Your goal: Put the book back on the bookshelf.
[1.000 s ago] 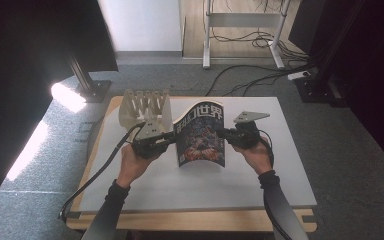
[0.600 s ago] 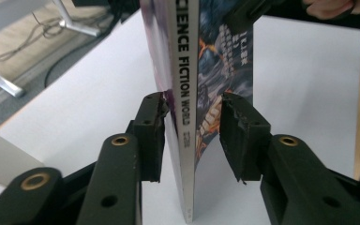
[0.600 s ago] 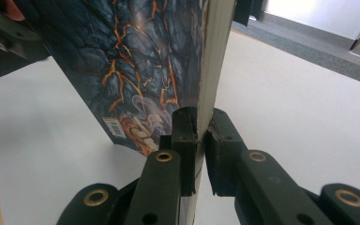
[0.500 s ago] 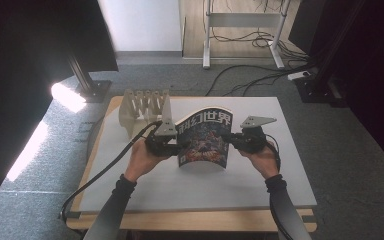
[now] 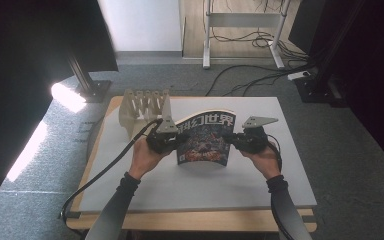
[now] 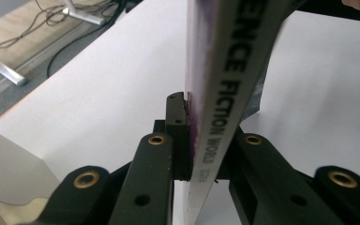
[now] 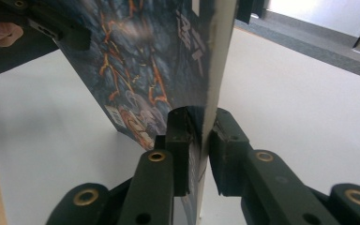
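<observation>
Magazine (image 6: 225, 70) top beyond upper frame edge

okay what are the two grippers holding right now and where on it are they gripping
Both hold one magazine: the left gripper clamps its spine edge, the right gripper its opposite, page edge.

Table (image 5: 130, 185): rectangular, pale wood edge showing along its near and left sides. A white board (image 5: 290, 165) covered nearly all of its top, reaching close to the right and far edges. The same white surface (image 6: 103, 93) ran beneath the jaws in the left gripper view, and in the right gripper view (image 7: 300, 89) as well, with a strip of the wood edge at that view's far left. At the far left corner of the board stood a pale slotted rack (image 5: 142, 106), upright dividers in a row. The table stood on grey carpet (image 5: 55, 150); a bright patch of light lay on the carpet to its left.
</observation>
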A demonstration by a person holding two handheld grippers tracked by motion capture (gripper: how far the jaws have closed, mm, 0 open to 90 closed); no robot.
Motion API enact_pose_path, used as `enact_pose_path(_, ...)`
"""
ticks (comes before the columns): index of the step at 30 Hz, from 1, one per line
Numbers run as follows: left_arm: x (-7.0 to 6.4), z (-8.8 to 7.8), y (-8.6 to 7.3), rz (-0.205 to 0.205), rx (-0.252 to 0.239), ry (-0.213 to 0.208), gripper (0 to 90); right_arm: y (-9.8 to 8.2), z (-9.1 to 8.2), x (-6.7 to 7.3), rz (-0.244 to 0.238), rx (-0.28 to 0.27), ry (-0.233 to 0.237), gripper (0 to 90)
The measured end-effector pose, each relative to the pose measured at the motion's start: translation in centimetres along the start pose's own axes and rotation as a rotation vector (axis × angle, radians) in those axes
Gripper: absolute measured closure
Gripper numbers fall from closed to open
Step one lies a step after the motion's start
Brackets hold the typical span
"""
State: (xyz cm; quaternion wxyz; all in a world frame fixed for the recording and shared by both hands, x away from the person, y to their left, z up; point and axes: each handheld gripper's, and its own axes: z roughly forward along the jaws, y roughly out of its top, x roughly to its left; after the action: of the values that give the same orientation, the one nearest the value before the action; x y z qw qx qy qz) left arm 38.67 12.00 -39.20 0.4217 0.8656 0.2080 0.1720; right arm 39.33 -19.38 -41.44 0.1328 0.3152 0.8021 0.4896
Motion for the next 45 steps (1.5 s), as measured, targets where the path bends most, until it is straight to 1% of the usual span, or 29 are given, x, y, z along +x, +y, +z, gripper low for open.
enact_pose_path(1,0.0,0.0,0.0,0.0,0.0,0.0,82.3,0.0,0.0,0.0,-0.003,0.001,-0.004,73.7)
enact_pose_path(3,0.1,-0.1,-0.2,0.012,-0.02,-0.009,82.4,-0.2,-0.1,-0.1,-0.005,0.005,-0.034,67.7)
enact_pose_path(4,0.1,-0.1,-0.2,0.012,-0.02,-0.009,82.5,-0.2,-0.1,-0.1,-0.005,0.005,-0.034,67.7)
enact_pose_path(5,0.1,-0.2,-0.4,0.003,-0.03,-0.018,82.5,-0.4,-0.1,-0.2,0.004,0.001,-0.06,60.2)
enact_pose_path(6,0.2,-0.2,-0.4,0.002,-0.03,-0.019,82.6,-0.6,-0.2,-0.4,0.004,0.003,-0.071,57.9)
enact_pose_path(7,0.2,-0.2,-0.4,0.002,-0.03,-0.019,82.6,-0.6,-0.2,-0.4,0.004,0.003,-0.071,57.9)
enact_pose_path(8,0.3,-0.4,-0.5,-0.004,-0.035,-0.025,82.6,-1.1,-0.3,-0.6,0.008,0.007,-0.093,51.2)
enact_pose_path(10,0.5,-0.7,-0.7,-0.02,-0.038,-0.035,82.7,-1.4,-0.4,-0.7,0.013,0.008,-0.101,47.4)
enact_pose_path(11,0.5,-0.7,-0.7,-0.02,-0.038,-0.035,82.7,-1.4,-0.4,-0.7,0.013,0.008,-0.101,47.4)
enact_pose_path(12,0.6,-0.9,-0.8,-0.026,-0.038,-0.036,82.7,-1.7,-0.5,-0.8,0.02,0.011,-0.103,45.0)
enact_pose_path(13,0.7,-1.3,-0.9,-0.037,-0.038,-0.037,82.8,-2.2,-0.5,-0.9,0.023,0.018,-0.107,40.5)
enact_pose_path(14,0.7,-1.3,-0.9,-0.037,-0.038,-0.037,82.7,-2.2,-0.5,-0.9,0.023,0.018,-0.107,40.5)
enact_pose_path(15,0.9,-1.4,-1.0,-0.044,-0.036,-0.04,82.7,-2.7,-0.5,-0.9,0.022,0.032,-0.121,36.3)
enact_pose_path(18,1.3,-2.3,-1.3,-0.067,-0.036,-0.042,82.8,-3.5,-0.3,-0.9,0.022,0.048,-0.128,33.1)
enact_pose_path(19,1.3,-2.3,-1.3,-0.067,-0.036,-0.042,82.8,-3.5,-0.3,-0.9,0.022,0.048,-0.128,33.1)
enact_pose_path(20,1.4,-2.7,-1.4,-0.074,-0.036,-0.041,82.8,-4.0,0.0,-0.8,0.027,0.059,-0.133,30.4)
enact_pose_path(22,1.5,-3.0,-1.5,-0.078,-0.038,-0.037,82.8,-4.2,0.1,-0.8,0.031,0.064,-0.132,29.2)
enact_pose_path(23,1.6,-3.6,-1.6,-0.082,-0.039,-0.03,82.8,-4.9,0.4,-0.8,0.035,0.087,-0.132,27.6)
enact_pose_path(26,1.7,-4.3,-1.8,-0.098,-0.044,-0.022,82.8,-5.8,0.6,-0.8,0.027,0.097,-0.136,27.3)
enact_pose_path(29,1.9,-5.0,-2.1,-0.113,-0.045,-0.025,82.8,-6.9,0.9,-0.8,0.027,0.114,-0.144,25.3)
enact_pose_path(32,2.0,-5.6,-2.3,-0.122,-0.043,-0.021,82.8,-7.9,1.1,-0.9,0.041,0.126,-0.157,20.5)
enact_pose_path(33,2.0,-5.8,-2.4,-0.123,-0.044,-0.017,82.9,-8.3,1.2,-0.9,0.053,0.13,-0.163,17.9)
enact_pose_path(36,2.2,-6.6,-2.6,-0.13,-0.043,-0.011,82.9,-9.2,1.4,-0.9,0.071,0.147,-0.188,13.0)
enact_pose_path(40,2.3,-7.6,-3.0,-0.142,-0.044,0.004,82.9,-10.3,1.6,-0.8,0.084,0.161,-0.212,11.3)
enact_pose_path(43,2.4,-8.3,-3.3,-0.157,-0.045,0.014,82.9,-11.0,1.9,-0.7,0.095,0.178,-0.232,5.4)
enact_pose_path(45,2.6,-8.8,-3.6,-0.167,-0.051,0.02,82.9,-11.5,2.2,-0.7,0.09,0.196,-0.25,2.1)
